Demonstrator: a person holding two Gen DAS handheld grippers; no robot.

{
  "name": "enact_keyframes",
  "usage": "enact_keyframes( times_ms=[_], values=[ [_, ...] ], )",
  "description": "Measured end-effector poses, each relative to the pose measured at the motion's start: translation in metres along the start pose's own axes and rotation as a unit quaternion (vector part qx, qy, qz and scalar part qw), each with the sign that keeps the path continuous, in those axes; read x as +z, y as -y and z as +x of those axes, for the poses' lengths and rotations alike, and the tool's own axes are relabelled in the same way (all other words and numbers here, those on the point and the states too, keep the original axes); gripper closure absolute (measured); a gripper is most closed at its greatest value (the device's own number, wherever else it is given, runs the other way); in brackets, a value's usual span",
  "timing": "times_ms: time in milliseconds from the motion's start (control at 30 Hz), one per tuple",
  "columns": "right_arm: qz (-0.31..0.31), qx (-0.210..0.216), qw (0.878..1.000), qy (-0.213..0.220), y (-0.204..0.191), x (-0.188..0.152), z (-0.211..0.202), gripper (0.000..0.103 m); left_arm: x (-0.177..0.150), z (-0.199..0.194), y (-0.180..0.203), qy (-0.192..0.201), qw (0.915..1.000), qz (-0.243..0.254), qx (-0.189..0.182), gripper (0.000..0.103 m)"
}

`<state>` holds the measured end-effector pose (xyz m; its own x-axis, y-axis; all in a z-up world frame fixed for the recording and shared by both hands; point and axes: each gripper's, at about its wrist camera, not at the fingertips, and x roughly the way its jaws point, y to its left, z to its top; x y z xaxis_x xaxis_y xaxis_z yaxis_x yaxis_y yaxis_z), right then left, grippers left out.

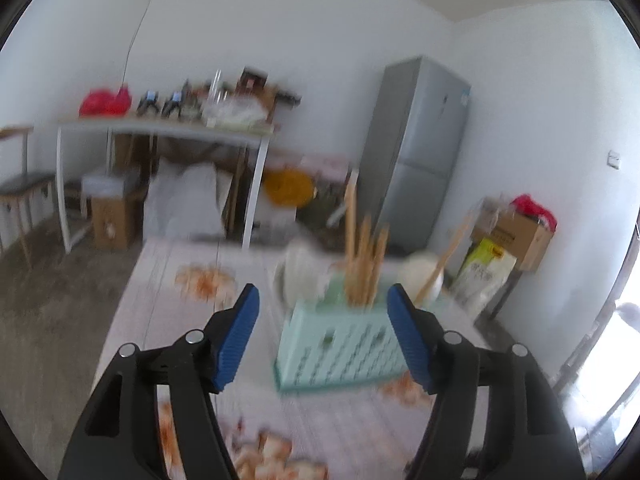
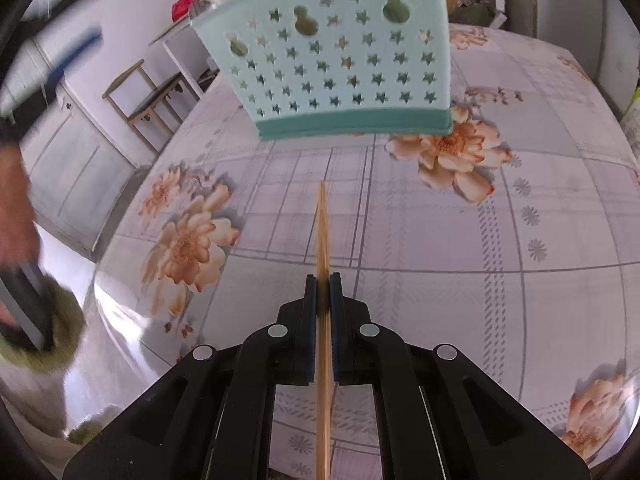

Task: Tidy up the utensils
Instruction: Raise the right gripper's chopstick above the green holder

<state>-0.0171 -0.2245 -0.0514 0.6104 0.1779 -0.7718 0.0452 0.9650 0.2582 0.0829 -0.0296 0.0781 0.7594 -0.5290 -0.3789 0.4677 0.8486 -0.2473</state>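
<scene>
- Your left gripper (image 1: 323,328) has its blue pads spread wide and holds nothing. The mint-green utensil holder (image 1: 340,350) stands on the table straight ahead of the fingers and a little toward the right pad, partly framed by the gap.
- In the left wrist view the holder already carries a bundle of wooden chopsticks (image 1: 362,264), upright with a slight splay. Motion blur prevents an exact count — roughly five or six.
- Beyond the holder, you see one stack of white plates (image 1: 298,276) and one white bowl (image 1: 424,276) with a stick leaning in it.
- Your right gripper (image 2: 323,292) has its pads pressed together on one single chopstick (image 2: 322,232). Its long axis runs straight out along the fingers, tip pointing ahead.
- From the right fingers the holder (image 2: 332,64) lies directly ahead of the tip, apart from it, showing its star-punched wall — the open top is not visible in this view.
- Judgement: the right hand does the insertion. The stick will likely need raising above the rim and tipping toward vertical.
- Counted: one holder, one gripped chopstick, two grippers.
</scene>
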Motion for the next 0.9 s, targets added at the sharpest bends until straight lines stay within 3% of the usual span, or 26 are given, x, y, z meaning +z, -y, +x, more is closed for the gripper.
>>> enact_keyframes(
  times_ms=[133, 367, 567, 900],
  values=[
    [-0.002, -0.002, 1.000, 0.024, -0.002, 0.007, -0.018, 0.099, -0.032, 0.006, -0.015, -0.060, 0.9979, -0.018, 0.019, 0.038],
    [-0.017, 0.016, 0.994, 0.102, -0.009, 0.035, -0.066, 0.099, -0.061, 0.008, -0.026, -0.101, 0.9936, -0.032, 0.039, 0.039],
    [-0.018, 0.051, 0.983, 0.177, -0.006, 0.070, -0.104, 0.099, -0.057, 0.008, -0.021, -0.096, 0.9941, -0.025, 0.045, 0.038],
    [-0.032, 0.081, 0.958, 0.274, -0.014, 0.140, -0.129, 0.099, -0.055, 0.015, -0.027, -0.096, 0.9934, -0.037, 0.050, 0.038]
  ],
)
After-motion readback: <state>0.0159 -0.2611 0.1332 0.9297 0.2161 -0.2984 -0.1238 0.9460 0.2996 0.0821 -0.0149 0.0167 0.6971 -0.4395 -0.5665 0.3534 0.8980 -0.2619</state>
